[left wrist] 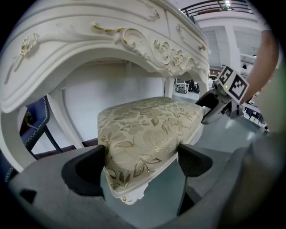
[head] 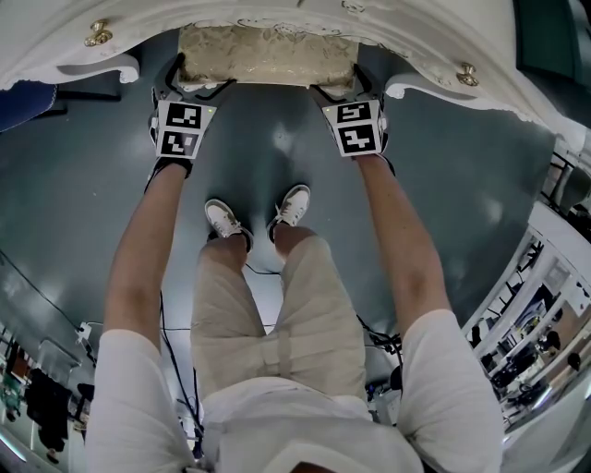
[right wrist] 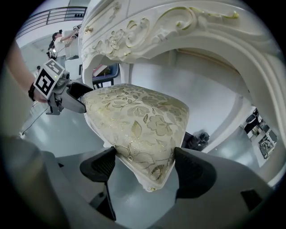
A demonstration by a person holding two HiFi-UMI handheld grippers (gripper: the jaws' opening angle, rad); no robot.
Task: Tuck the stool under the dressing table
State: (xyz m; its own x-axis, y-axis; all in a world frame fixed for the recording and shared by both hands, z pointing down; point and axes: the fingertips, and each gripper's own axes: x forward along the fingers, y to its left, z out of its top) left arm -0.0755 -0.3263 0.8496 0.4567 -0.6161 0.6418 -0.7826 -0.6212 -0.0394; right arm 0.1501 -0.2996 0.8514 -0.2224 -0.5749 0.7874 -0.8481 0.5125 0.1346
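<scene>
The stool (head: pixel 268 55) has a cream cushion with gold leaf print and a white carved frame. It stands partly under the arch of the white dressing table (head: pixel 305 18). My left gripper (head: pixel 185 88) is shut on the stool's near left corner (left wrist: pixel 134 156), both pads pressed into the cushion. My right gripper (head: pixel 346 92) is shut on the near right corner (right wrist: pixel 147 156) in the same way. In the left gripper view the right gripper (left wrist: pixel 219 105) shows at the stool's far side; in the right gripper view the left gripper (right wrist: pixel 67 96) shows likewise.
The dressing table's carved apron (left wrist: pixel 147 40) arches over the stool, with gold knobs (head: pixel 97 35) on its front. A blue chair (left wrist: pixel 38 127) stands behind the table's left leg. The person's white shoes (head: pixel 259 217) stand on grey floor just behind the stool. Shelving (head: pixel 545 305) lies at right.
</scene>
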